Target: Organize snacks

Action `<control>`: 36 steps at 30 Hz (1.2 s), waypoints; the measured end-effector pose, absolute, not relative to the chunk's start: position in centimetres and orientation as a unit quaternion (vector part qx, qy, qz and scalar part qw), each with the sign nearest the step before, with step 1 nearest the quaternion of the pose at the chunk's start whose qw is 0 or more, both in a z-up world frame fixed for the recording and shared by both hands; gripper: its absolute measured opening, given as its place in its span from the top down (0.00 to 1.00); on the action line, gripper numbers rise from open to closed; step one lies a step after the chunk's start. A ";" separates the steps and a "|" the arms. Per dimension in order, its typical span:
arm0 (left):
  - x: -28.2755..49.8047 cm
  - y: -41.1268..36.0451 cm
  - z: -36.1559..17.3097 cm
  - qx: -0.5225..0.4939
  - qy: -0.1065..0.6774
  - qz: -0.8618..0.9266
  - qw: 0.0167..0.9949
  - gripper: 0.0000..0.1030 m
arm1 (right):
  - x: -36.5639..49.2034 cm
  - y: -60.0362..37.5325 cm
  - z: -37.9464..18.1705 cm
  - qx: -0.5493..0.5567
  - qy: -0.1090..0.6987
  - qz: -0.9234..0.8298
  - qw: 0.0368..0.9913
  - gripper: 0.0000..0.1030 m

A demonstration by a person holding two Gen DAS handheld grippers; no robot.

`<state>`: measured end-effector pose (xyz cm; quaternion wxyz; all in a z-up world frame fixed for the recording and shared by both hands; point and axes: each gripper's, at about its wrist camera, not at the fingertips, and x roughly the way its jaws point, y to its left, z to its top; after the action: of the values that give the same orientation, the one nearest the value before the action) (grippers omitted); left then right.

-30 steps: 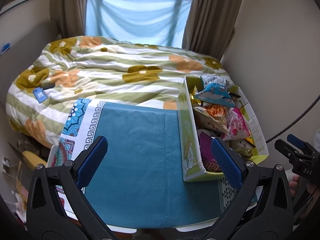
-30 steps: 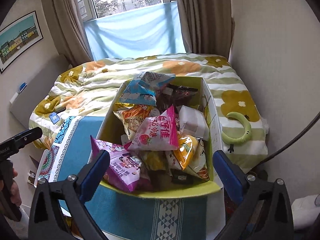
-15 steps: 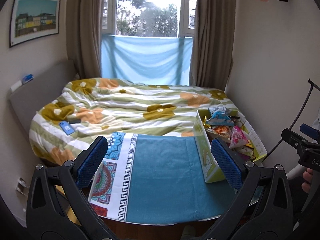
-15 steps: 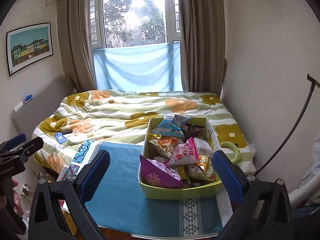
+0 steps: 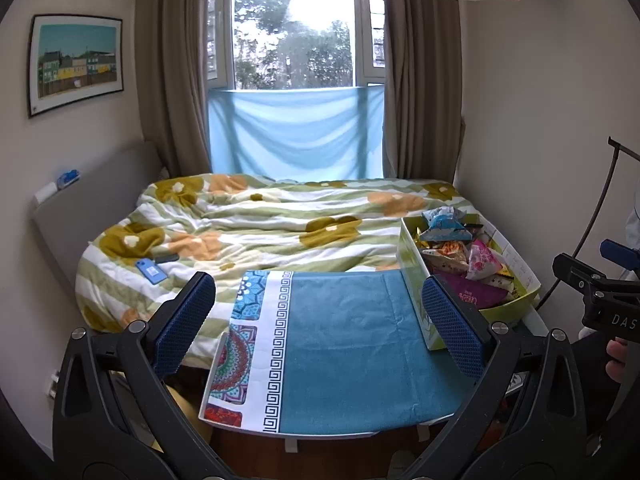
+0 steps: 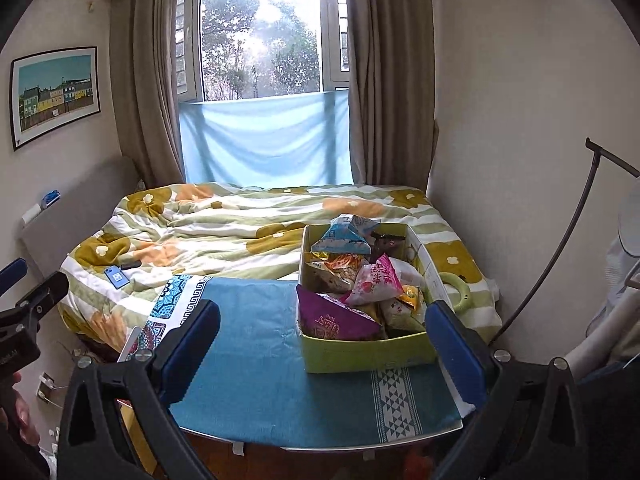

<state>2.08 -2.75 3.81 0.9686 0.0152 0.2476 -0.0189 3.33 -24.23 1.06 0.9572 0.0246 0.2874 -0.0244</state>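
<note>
I have pulled both my left gripper [image 5: 320, 320] and right gripper [image 6: 324, 344] back and up from the snack box [image 6: 360, 350]; it now sits farther off.

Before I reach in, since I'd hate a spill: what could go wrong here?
The snack box sits at the right end of the small table, its far end close to the edge by the bed, so a push might tip it off. The packets are heaped above the rim; the pink packet could slide out. Both grippers are open and empty.
</note>
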 end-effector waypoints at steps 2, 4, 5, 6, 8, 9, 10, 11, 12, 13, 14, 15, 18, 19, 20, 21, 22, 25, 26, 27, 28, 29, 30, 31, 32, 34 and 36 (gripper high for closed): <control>2.1 -2.8 3.9 0.014 0.248 -0.022 0.968 0.01 | 3.2 -24.1 1.2 0.022 0.286 -0.025 0.958 0.01; 2.1 -3.0 3.9 0.015 0.247 -0.023 0.969 0.01 | 3.1 -23.9 1.3 0.020 0.284 -0.026 0.958 0.01; 2.1 -3.1 3.9 0.015 0.247 -0.023 0.969 0.01 | 3.1 -23.9 1.4 0.020 0.284 -0.027 0.958 0.01; 2.2 -3.1 4.0 0.015 0.246 -0.023 0.969 0.01 | 3.1 -23.7 1.3 0.020 0.284 -0.027 0.958 0.01; 2.2 -3.1 4.1 0.013 0.244 -0.023 0.969 0.01 | 3.2 -23.7 1.4 0.020 0.284 -0.027 0.958 0.01; 2.2 -3.0 4.1 0.012 0.244 -0.023 0.969 0.01 | 3.1 -23.6 1.4 0.020 0.284 -0.027 0.958 0.01; 2.2 -3.1 4.1 0.012 0.244 -0.023 0.970 0.01 | 3.1 -23.6 1.4 0.019 0.284 -0.027 0.958 0.01; 2.2 -3.1 4.1 0.011 0.244 -0.022 0.970 0.01 | 3.1 -23.6 1.4 0.018 0.284 -0.027 0.958 0.01; 2.3 -3.2 4.1 0.011 0.243 -0.022 0.970 0.01 | 3.2 -23.5 1.5 0.018 0.284 -0.026 0.958 0.01; 2.3 -3.2 4.1 0.011 0.243 -0.022 0.970 0.01 | 3.3 -23.5 1.5 0.017 0.284 -0.025 0.958 0.01; 2.3 -3.2 4.1 0.012 0.243 -0.022 0.970 0.01 | 3.3 -23.6 1.5 0.017 0.284 -0.025 0.958 0.01; 2.3 -3.3 4.1 0.012 0.243 -0.021 0.970 0.01 | 3.5 -23.7 1.5 0.017 0.284 -0.024 0.958 0.01; 2.3 -3.2 4.1 0.011 0.243 -0.022 0.970 0.01 | 3.6 -23.6 1.5 0.016 0.285 -0.024 0.958 0.01; 2.2 -3.2 4.1 0.011 0.243 -0.022 0.970 0.01 | 3.6 -23.6 1.5 0.016 0.285 -0.024 0.958 0.01; 2.2 -3.2 4.1 0.012 0.243 -0.022 0.970 0.01 | 3.6 -23.6 1.5 0.017 0.286 -0.024 0.958 0.01; 2.2 -3.2 4.1 0.013 0.244 -0.021 0.970 0.01 | 3.8 -23.8 1.5 0.017 0.287 -0.024 0.958 0.01; 2.3 -3.3 4.2 0.013 0.244 -0.021 0.969 0.01 | 3.8 -23.8 1.4 0.018 0.288 -0.023 0.957 0.01; 2.4 -3.2 4.2 0.012 0.245 -0.021 0.969 0.01 | 3.9 -24.0 1.3 0.019 0.290 -0.022 0.957 0.01; 2.4 -3.2 4.2 0.012 0.245 -0.022 0.969 0.01 | 3.9 -24.0 1.3 0.018 0.291 -0.022 0.956 0.01; 2.4 -3.2 4.2 0.011 0.245 -0.023 0.969 0.01 | 4.0 -24.0 1.2 0.018 0.292 -0.022 0.956 0.01; 2.4 -3.2 4.2 0.011 0.245 -0.023 0.969 0.01 | 4.0 -24.1 1.2 0.018 0.292 -0.021 0.956 0.01; 2.4 -3.1 4.1 0.011 0.246 -0.025 0.969 0.01 | 4.0 -24.1 1.2 0.018 0.292 -0.021 0.956 0.01; 2.4 -3.1 4.1 0.010 0.247 -0.027 0.969 0.01 | 4.0 -24.1 1.2 0.018 0.292 -0.022 0.956 0.01; 2.3 -3.1 4.1 0.009 0.247 -0.029 0.968 0.01 | 4.1 -24.1 1.2 0.018 0.292 -0.023 0.956 0.01; 2.2 -3.1 4.1 0.008 0.247 -0.030 0.968 0.01 | 4.1 -24.1 1.2 0.018 0.292 -0.023 0.956 0.01; 2.2 -3.1 4.1 0.010 0.247 -0.027 0.969 0.01 | 4.1 -24.3 1.1 0.021 0.293 -0.022 0.956 0.01; 2.1 -3.1 4.1 0.011 0.246 -0.024 0.969 0.01 | 4.1 -24.4 1.0 0.022 0.294 -0.022 0.955 0.01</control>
<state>2.13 -3.11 4.15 0.9688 0.0112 0.2462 -0.0242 4.12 -24.36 0.96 0.9554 0.0222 0.2938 -0.0217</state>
